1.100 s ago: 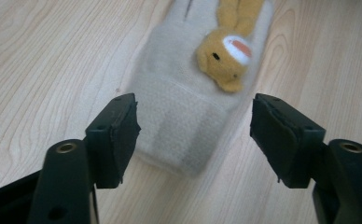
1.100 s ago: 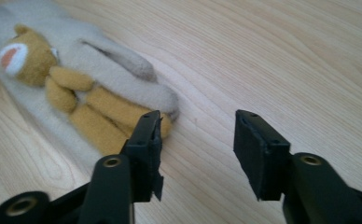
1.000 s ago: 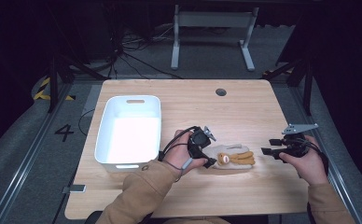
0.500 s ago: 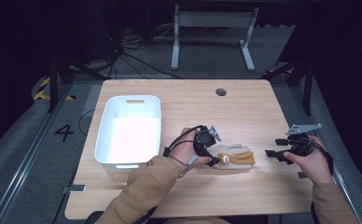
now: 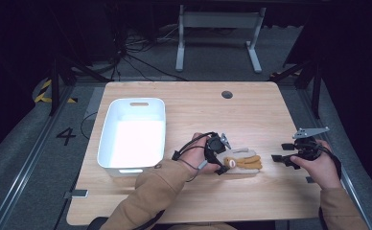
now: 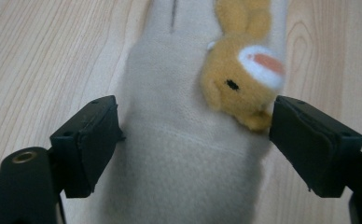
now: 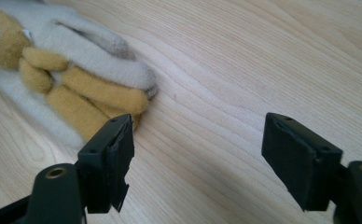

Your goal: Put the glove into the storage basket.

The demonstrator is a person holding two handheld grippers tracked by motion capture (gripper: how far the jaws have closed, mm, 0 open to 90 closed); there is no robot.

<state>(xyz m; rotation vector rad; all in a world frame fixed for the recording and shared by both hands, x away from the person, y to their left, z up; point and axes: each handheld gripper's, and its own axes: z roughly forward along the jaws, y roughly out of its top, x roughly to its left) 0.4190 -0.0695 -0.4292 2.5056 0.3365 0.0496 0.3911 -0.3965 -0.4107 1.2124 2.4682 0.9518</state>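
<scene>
A beige glove [image 5: 244,154] with a yellow plush animal [image 5: 244,163] on it lies flat on the wooden table [image 5: 184,100], right of centre. My left gripper [image 5: 221,158] stands over the glove's cuff end. In the left gripper view the glove [image 6: 179,154] and the animal's head [image 6: 237,79] lie between the jaws of my left gripper [image 6: 193,135]; these have just been opening and stand wide, not pressing. My right gripper [image 5: 281,152] hovers to the glove's right. It has just opened wider, with bare wood between the jaws of my right gripper [image 7: 198,154] and the glove's fingertips [image 7: 100,60] beside them.
An empty white bin [image 5: 105,143] sits on the table's left half, close to my left forearm. A round cable hole [image 5: 227,94] marks the far side. A metal desk frame [image 5: 217,19] stands on the floor beyond the table.
My left gripper has slid a little to the right and down over the glove's cuff. My right gripper has stayed in place, its jaws set wider.
</scene>
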